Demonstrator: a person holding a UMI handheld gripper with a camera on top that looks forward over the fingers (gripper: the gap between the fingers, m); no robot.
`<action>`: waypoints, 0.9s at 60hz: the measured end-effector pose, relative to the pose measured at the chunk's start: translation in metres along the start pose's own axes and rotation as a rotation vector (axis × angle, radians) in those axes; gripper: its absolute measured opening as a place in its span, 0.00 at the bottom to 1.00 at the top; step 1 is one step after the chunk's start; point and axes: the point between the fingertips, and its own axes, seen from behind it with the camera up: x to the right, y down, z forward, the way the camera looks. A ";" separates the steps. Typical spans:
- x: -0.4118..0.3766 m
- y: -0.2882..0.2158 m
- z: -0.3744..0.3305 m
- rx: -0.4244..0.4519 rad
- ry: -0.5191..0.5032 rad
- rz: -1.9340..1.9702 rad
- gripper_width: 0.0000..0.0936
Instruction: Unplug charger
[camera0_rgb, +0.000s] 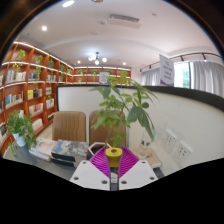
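Note:
My gripper (114, 158) is held up in the air in front of a white partition wall. Its two magenta pads (100, 160) close in from both sides on a small yellow charger (114, 154), a round piece with a dark top. The charger sits right at the fingertips, and both fingers press on it. I can see no cable. To the right, on the white wall, are two wall sockets (171, 140), well apart from the charger.
A leafy green plant (122, 105) rises just beyond the fingers. Two brown chairs (69, 125) stand behind a desk with magazines (62, 150). Bookshelves (28, 90) line the left wall, and a smaller potted plant (20, 128) stands at the left. A window (190, 75) is at the right.

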 end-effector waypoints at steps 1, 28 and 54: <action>0.005 0.012 0.003 -0.026 0.007 0.005 0.08; 0.028 0.269 0.031 -0.518 -0.058 0.086 0.13; 0.034 0.195 0.001 -0.408 0.018 0.078 0.87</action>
